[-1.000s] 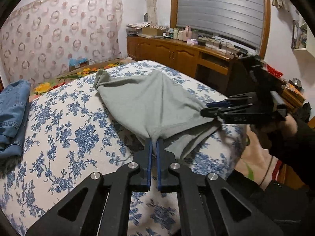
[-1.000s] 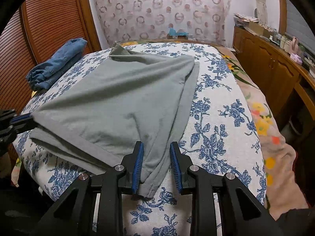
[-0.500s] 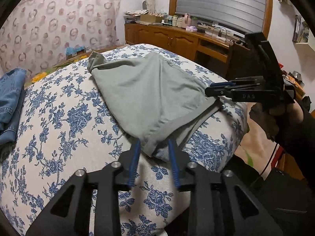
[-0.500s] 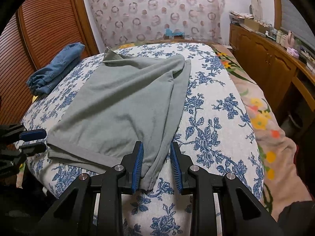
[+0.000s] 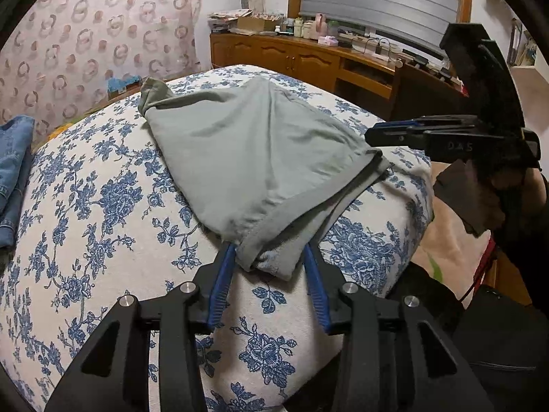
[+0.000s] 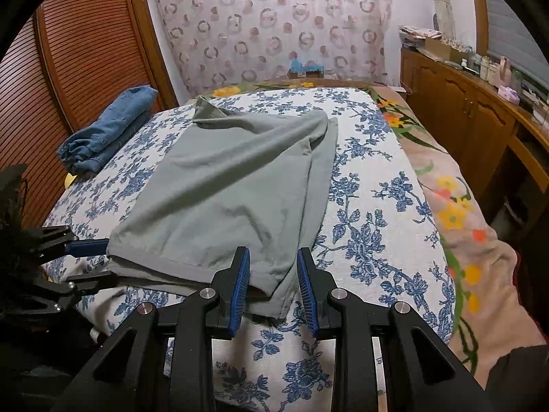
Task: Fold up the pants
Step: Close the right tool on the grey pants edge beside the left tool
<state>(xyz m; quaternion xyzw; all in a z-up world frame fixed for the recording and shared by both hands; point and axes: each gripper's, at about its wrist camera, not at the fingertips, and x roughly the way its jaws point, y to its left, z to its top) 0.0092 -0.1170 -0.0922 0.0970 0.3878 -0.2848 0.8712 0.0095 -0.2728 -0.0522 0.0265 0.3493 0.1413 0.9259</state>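
1. The grey pants [image 5: 247,158] lie folded on the bed [image 5: 89,213], spread over its blue-flowered cover; I place everything else relative to these pants.
2. My left gripper [image 5: 269,257] sits at the near corner of the pants as its own camera sees them, low over the cover. Its jaws are opening, and the hem corner lies loose between the blue pads [image 5: 223,274] without being pressed, so the cloth is released there.
3. In the right wrist view the same left gripper [image 6: 91,262] shows at the left corner of the pants, one blue finger level with the top layer and the other below the edge of the cloth.
4. My right gripper [image 6: 272,279] is at the other near corner of the pants. Its jaws stand apart on either side of the hem, and the cloth between them looks slack; I see a gap on both sides, so it is not clenched on anything.
5. From the left wrist view the right gripper [image 5: 384,135] hovers just beside the right corner of the pants, with my gloved hand [image 5: 480,195] behind it.
6. The far end of the pants rises into a small crumpled peak toward the patterned curtain [image 6: 274,24].
7. Folded blue jeans [image 6: 106,130] lie well apart from the pants, on the side of the bed next to the slatted wooden door [image 6: 79,51].
8. A wooden cabinet [image 6: 463,110] with clutter on top runs beyond the opposite side of the pants.
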